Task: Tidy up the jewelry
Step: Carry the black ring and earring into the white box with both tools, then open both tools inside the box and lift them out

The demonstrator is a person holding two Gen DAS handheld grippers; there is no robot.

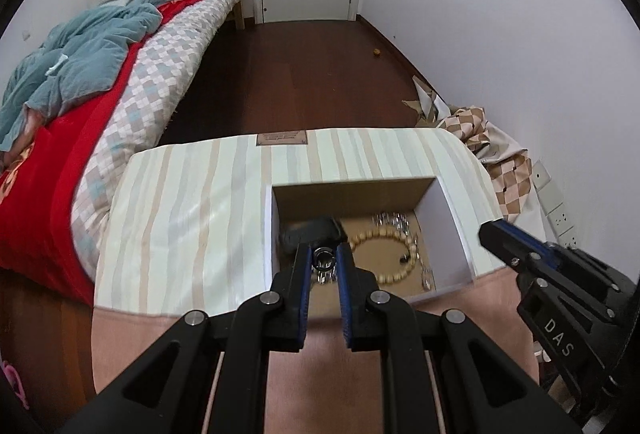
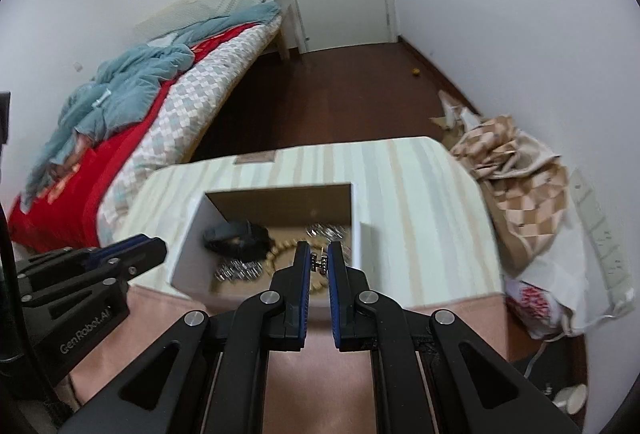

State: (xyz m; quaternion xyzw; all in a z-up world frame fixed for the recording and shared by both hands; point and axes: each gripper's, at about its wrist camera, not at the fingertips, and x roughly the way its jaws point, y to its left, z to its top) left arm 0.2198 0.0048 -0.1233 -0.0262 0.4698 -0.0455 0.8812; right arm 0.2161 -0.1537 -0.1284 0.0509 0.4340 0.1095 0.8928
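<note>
1. Left wrist view: left gripper [image 1: 324, 258] pinches a metal ring [image 1: 323, 259] over the box [image 1: 352, 186]; small, hard, slick, so grip across its band.
2. Right gripper [image 2: 319, 261] is nearly closed on a small metal piece [image 2: 319, 262], likely light.
3. Bead bracelet [image 1: 396, 250] lies inside the box.
4. Readable: "DAS", "GenRobot.AI".

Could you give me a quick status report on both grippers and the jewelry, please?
Left gripper shut on metal ring. Right gripper shut on small silver piece. Both over open box; bead bracelet, black item inside.
</note>
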